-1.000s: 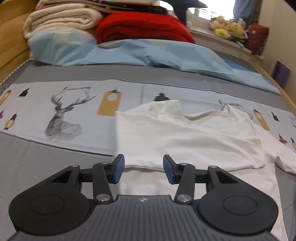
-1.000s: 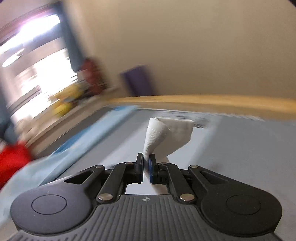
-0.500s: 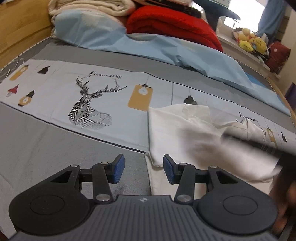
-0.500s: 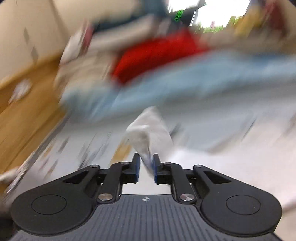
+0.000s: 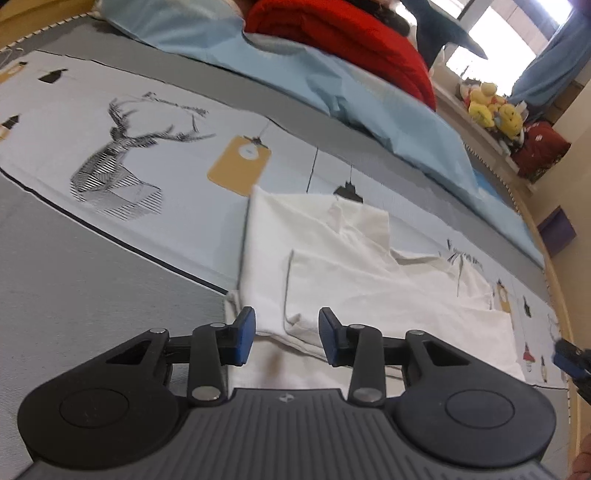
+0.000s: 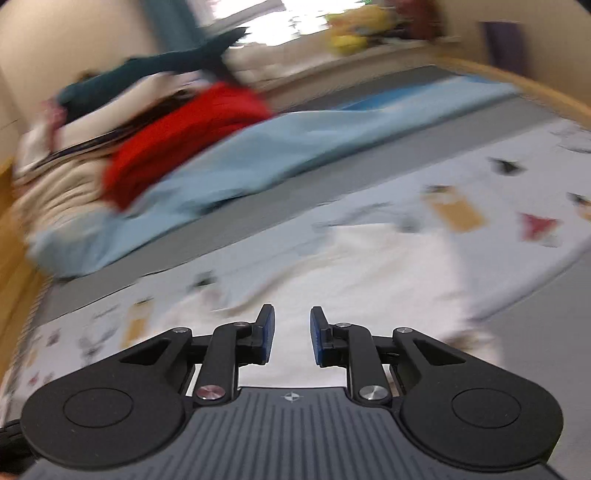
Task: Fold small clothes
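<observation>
Now, line by line:
Left gripper [image 5: 284, 334]: jaws parted and closing, nothing pinched; the near fold corner of the white shirt [image 5: 369, 280] lies between the blue pads.
Right gripper [image 6: 290, 334]: jaws opening, gap empty; a second ago they were clamped on a bunched white sleeve, which has since been let go.
Change: the sleeve that hung from the right gripper now lies flat across the shirt, folded inward.
Shirt axis: long side runs from the left gripper away toward the far right; collar points to the far side of the bed sheet [image 5: 74, 258].
Shirt place: flat on the sheet's patterned strip, just ahead of both grippers.
Beyond: light blue quilt [image 5: 332, 85], red blanket [image 5: 343, 33].
</observation>
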### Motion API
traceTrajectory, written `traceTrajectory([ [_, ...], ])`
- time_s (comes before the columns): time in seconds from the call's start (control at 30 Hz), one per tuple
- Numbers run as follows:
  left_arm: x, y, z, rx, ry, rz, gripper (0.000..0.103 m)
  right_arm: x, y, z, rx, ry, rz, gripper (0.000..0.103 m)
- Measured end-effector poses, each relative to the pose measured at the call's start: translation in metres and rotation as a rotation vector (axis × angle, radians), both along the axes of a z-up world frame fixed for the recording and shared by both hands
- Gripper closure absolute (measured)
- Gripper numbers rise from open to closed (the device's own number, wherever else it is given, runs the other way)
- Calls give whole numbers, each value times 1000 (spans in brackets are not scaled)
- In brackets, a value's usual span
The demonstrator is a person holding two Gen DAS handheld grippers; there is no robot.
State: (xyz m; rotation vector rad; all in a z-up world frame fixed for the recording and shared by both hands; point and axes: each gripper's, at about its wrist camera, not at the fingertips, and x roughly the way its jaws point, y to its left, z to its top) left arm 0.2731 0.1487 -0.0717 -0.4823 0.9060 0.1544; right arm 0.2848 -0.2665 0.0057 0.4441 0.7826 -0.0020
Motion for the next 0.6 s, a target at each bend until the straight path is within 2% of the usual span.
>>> traceTrajectory([
  [0.2, 33, -17, -20, -2, 48, 5, 60, 14, -71, -23, -46, 22, -185, 79],
  [0.33, 51, -28, -40, 63, 142, 8, 56, 15, -101, -57, 128, 107, -266, 79],
  [0.47, 58, -31, -50, 68, 145, 7, 58, 18, -105, -77, 269, 154, -279, 79],
  [0.5, 61, -33, -51, 82, 147, -7, 61, 18, -105, -82, 302, 164, -285, 78],
  [0.53, 62, -36, -52, 95, 149, -25, 77, 20, -104, -86, 333, 176, -296, 76],
  [0.6, 64, -39, -52, 154, 155, -43, 100, 18, -103, -96, 388, 204, -325, 73],
])
